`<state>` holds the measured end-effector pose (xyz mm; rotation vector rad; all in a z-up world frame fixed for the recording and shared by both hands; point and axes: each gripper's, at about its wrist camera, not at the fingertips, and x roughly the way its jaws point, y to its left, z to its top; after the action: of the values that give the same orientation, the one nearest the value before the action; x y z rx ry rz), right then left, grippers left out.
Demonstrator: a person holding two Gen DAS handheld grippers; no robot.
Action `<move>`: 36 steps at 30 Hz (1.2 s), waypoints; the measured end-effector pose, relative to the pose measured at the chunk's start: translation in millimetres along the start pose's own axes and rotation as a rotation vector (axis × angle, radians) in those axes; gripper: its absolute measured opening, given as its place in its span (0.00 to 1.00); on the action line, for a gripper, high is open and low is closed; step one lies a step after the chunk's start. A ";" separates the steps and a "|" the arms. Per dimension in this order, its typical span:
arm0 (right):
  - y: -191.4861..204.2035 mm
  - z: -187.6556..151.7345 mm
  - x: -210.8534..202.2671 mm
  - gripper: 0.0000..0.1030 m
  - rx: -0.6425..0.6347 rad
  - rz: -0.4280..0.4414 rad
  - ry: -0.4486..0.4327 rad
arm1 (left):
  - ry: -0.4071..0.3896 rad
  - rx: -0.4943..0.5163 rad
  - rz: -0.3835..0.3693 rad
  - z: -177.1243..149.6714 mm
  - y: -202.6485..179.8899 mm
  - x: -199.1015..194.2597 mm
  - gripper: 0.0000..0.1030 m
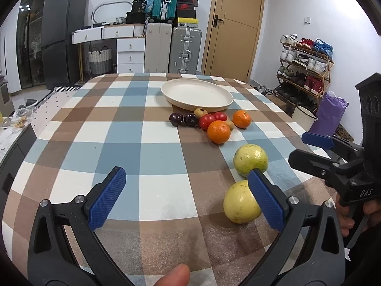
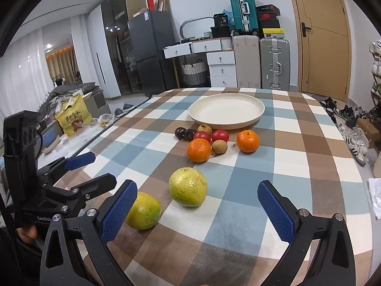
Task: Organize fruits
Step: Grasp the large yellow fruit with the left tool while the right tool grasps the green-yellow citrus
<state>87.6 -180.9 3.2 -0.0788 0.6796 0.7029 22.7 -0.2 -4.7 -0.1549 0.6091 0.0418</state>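
A cream plate (image 1: 166, 93) (image 2: 258, 109) stands empty at the far middle of the checked table. Before it lie two dark plums (image 1: 176, 118) (image 2: 180, 133), two red tomatoes (image 1: 206, 121) (image 2: 220, 135), two oranges (image 1: 218, 131) (image 2: 199, 150) and two small brown fruits (image 2: 219, 147). Nearer lie two yellow-green guavas (image 1: 250, 160) (image 2: 187, 186), the other one (image 1: 239, 203) (image 2: 144, 210) closest. My left gripper (image 1: 188, 197) is open and empty above the cloth, its right finger beside the near guava. My right gripper (image 2: 198, 211) is open and empty, the guavas just ahead.
The checked tablecloth (image 1: 147, 143) covers a table with rounded far corners. The right gripper shows at the right edge of the left wrist view (image 1: 333, 152); the left gripper shows at the left of the right wrist view (image 2: 71, 174). Suitcases, drawers, fridge and a shoe rack stand beyond.
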 end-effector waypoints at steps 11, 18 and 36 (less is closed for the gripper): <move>-14.9 0.8 22.0 1.00 0.028 -0.025 0.105 | 0.099 0.057 -0.071 -8.6 -19.9 15.1 0.99; -20.8 2.0 39.7 0.99 0.044 0.005 0.148 | 0.132 0.075 -0.111 -8.5 -26.7 27.1 0.92; -16.9 8.2 78.0 0.78 0.057 0.078 0.242 | 0.221 0.110 -0.240 -12.1 -40.1 44.6 0.45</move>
<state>146.2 -147.1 -39.9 -0.0860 0.9379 0.7556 55.9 -42.0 -34.7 -0.1260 0.8081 -0.2429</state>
